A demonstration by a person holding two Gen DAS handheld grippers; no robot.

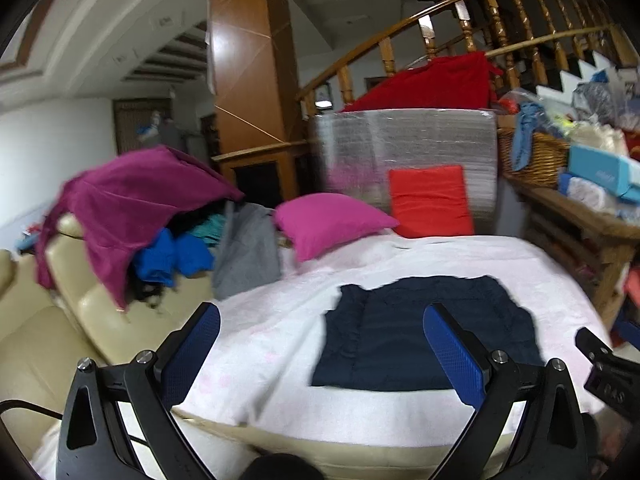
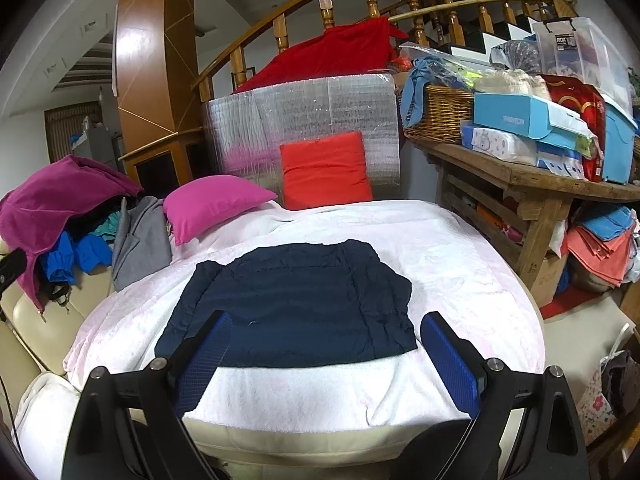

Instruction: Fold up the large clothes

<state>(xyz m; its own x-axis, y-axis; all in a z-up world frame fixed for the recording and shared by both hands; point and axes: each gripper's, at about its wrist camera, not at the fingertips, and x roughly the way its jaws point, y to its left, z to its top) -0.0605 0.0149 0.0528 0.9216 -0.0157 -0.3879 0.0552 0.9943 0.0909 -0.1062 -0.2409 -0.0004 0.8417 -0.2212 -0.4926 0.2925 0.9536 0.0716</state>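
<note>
Navy garment (image 2: 292,300) lies flat on blanket (image 2: 460,264), beyond both open jaws.

There is one dark blue folded piece of clothing (image 2: 292,304) lying on one white fuzzy blanket (image 2: 460,264). Two pillows sit at the back, one pink square pillow (image 2: 212,204) and one orange-red square pillow (image 2: 326,170). One brown woven basket (image 2: 440,114) stands on the wooden counter (image 2: 532,182), and two tools show, the left tool (image 1: 320,344) and the right tool (image 2: 326,350).
</note>
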